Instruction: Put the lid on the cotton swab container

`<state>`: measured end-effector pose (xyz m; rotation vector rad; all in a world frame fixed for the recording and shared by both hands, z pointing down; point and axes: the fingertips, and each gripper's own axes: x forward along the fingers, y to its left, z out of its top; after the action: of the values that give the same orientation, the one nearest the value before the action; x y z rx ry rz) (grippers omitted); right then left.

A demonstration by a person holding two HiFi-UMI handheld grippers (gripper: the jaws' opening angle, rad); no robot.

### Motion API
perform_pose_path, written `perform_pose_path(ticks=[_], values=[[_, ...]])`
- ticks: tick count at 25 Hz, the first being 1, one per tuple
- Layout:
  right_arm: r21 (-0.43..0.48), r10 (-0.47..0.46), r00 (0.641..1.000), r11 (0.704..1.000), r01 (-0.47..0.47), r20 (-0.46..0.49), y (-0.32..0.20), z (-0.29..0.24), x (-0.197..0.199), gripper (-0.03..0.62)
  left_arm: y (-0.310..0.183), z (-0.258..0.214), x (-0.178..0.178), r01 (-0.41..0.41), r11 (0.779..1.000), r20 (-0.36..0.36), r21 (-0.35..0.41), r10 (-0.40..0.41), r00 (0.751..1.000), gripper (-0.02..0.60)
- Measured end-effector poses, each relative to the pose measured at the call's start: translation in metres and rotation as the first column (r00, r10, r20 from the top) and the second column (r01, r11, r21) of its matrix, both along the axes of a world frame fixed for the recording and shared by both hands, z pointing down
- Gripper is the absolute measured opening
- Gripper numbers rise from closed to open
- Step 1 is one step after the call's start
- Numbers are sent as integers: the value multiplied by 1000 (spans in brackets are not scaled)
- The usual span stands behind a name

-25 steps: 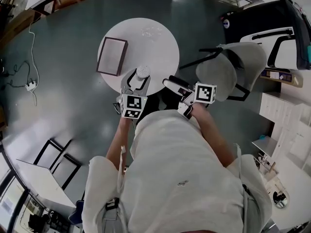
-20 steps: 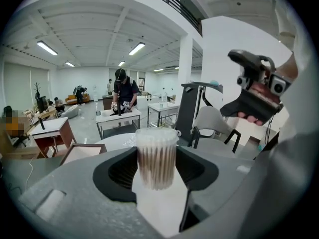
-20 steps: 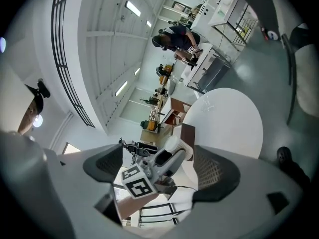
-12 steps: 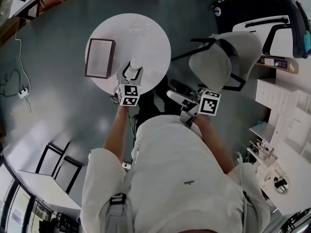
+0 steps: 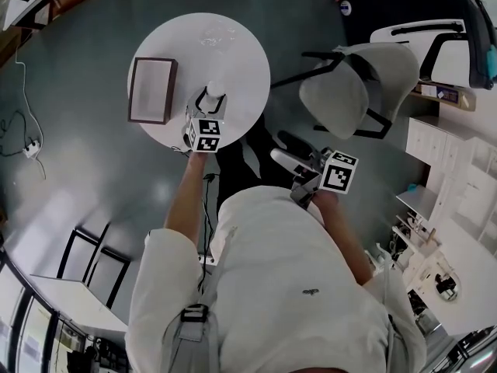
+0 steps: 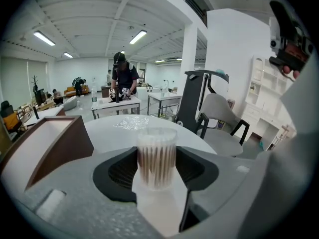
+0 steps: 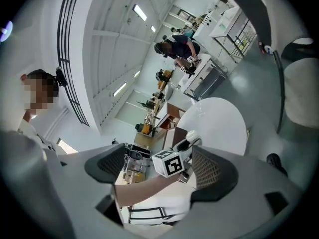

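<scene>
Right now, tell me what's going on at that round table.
A person stands at the round white table with a gripper in each hand. The left gripper is closed on the cotton swab container and holds it upright at the table's near side, beside a brown tray. The right gripper hangs open and empty off the table, close to the person's body. Whether the lid is on, I cannot tell.

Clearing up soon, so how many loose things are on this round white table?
3: a brown tray at the left, the cotton swab container between the left hand-held gripper's jaws, and a crinkled clear piece at the far edge.
</scene>
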<state>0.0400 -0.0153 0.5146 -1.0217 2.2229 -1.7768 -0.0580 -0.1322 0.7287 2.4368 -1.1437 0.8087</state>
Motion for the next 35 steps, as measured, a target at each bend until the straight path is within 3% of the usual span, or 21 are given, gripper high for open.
perform_pose_path(ticks=[6,14,25,35], values=[[-12,69,998,998,-69,-3,8,0,18,419,-3,17,5,-15,1000,21,-5,15,1000,244],[-10,94,996,996,-94,5,10,-1,25,410,2,29,3,-9,1000,56,3,9,998,244],[2,72,997,997,-72,25,7,-3,29,410,6,34,3,-10,1000,104,-25,12,994,245],[32,-6,998,999,3,69,0,-5,39,410,25,25,-11,99,992,144,-82,-86,986,255]])
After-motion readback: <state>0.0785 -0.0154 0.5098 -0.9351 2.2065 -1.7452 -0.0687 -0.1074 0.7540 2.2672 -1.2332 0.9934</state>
